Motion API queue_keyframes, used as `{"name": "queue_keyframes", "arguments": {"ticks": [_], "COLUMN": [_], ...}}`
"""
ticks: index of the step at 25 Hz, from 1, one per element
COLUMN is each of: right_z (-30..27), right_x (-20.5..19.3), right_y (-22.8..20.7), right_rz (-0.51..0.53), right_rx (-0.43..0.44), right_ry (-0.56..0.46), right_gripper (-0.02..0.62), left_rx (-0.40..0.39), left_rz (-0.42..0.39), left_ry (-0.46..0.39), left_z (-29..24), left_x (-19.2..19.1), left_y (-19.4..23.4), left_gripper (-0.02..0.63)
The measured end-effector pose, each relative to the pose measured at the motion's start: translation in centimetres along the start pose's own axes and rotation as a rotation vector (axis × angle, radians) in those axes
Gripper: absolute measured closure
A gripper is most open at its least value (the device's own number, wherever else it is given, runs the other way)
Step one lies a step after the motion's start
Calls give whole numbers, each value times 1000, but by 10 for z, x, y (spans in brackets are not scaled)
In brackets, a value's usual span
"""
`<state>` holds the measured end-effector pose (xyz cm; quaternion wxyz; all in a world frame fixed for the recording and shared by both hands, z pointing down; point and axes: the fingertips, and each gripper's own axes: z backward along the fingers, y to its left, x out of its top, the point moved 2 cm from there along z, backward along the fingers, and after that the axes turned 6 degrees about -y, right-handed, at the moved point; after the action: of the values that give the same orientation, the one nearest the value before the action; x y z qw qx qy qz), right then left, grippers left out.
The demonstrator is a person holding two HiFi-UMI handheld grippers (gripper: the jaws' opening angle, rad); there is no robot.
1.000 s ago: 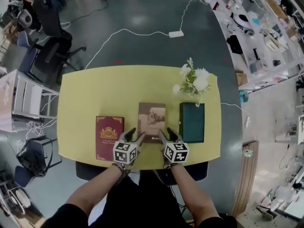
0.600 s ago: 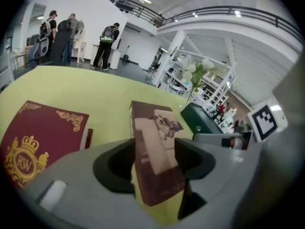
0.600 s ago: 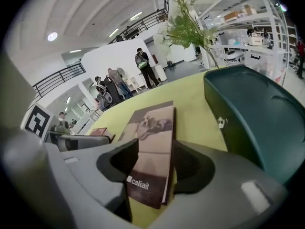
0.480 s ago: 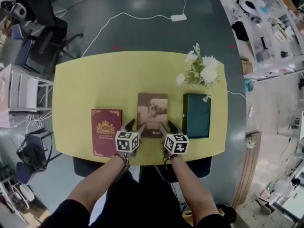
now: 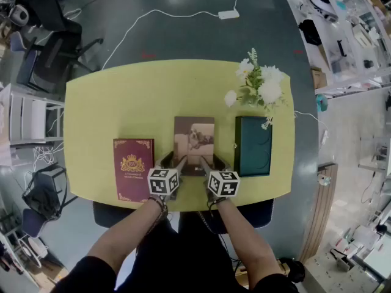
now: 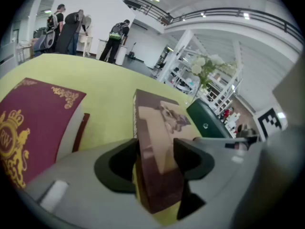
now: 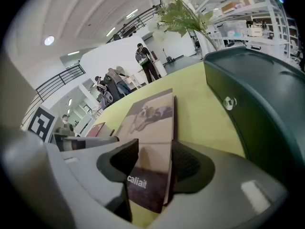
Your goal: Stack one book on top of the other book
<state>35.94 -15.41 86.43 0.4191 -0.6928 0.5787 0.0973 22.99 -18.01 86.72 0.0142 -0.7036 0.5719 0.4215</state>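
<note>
Three books lie in a row on the yellow table (image 5: 122, 102): a red one (image 5: 133, 176) at left, a brown one with a dog picture (image 5: 193, 136) in the middle, a dark green one (image 5: 253, 145) at right. My left gripper (image 5: 175, 160) is at the brown book's near left corner, open, and that corner (image 6: 157, 123) lies between its jaws (image 6: 155, 151). At the near right corner my right gripper (image 5: 211, 160) is open too. The cover (image 7: 150, 118) runs in between its jaws (image 7: 155, 161). The brown book rests flat on the table.
A vase of white flowers (image 5: 259, 84) stands at the table's far right, just behind the green book (image 7: 257, 99). The red book (image 6: 28, 123) lies close to the left gripper's left side. Chairs, a white rack and a cable are on the floor around the table.
Both grippers have come down and forward onto the brown book's near edge. Their jaws now straddle its two near corners.
</note>
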Motion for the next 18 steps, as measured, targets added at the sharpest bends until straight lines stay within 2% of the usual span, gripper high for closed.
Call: {"name": "queue_keyframes", "arguments": {"ticks": [5,11,18], "right_z": [0,6,26], "right_x": [-1,3,23], "right_y": [0,2,13], "right_rz": [15,9,5], "right_rx": [-10,-23,-40], "right_ry": [-4,-3,-55], "right_gripper": [397,403,405], "left_rx": [29,20,-6], "left_rz": [-9,-24,-66], "left_ry": [-5,-6,-52], "left_z": [0,3,18], "left_x": [1,4,26], "left_y": [4,0,-16], "left_gripper": [391,396,396]}}
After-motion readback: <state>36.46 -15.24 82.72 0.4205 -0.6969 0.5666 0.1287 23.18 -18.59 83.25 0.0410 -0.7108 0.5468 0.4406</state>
